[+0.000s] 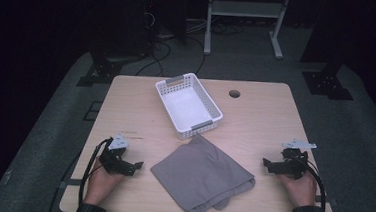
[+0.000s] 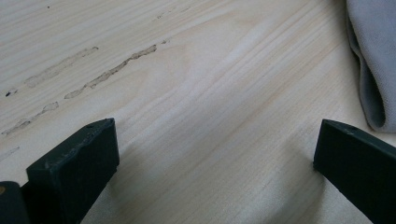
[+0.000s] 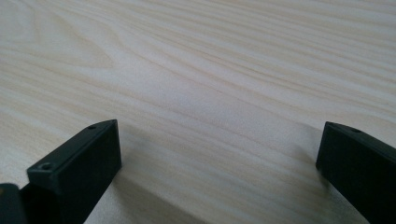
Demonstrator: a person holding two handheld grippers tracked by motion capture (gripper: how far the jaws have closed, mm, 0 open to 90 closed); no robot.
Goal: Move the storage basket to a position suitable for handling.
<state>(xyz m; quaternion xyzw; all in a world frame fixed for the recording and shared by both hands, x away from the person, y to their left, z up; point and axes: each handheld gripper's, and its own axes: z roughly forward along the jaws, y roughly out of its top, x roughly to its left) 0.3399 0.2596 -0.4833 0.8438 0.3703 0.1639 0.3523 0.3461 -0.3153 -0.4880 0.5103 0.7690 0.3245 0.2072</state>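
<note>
Broadly, a pale wooden table [image 1: 255, 120] carries everything, with a small round hole [image 1: 234, 93] near its far edge and some faint scuff marks [image 2: 112, 72] on the wood ahead of the left gripper. A folded grey cloth [image 1: 202, 174] lies near the middle of the near side, between the two hands, its far corner touching or just short of a white slotted basket [image 1: 188, 106] that stands behind it. The left gripper [image 1: 134, 166] rests on the table to the left of the cloth, jaws spread wide with nothing between them; its own view shows the cloth's folded edge just beside one jaw. The right gripper [image 1: 267, 164] rests well to the right of the cloth, jaws likewise wide apart over bare wood.
</note>
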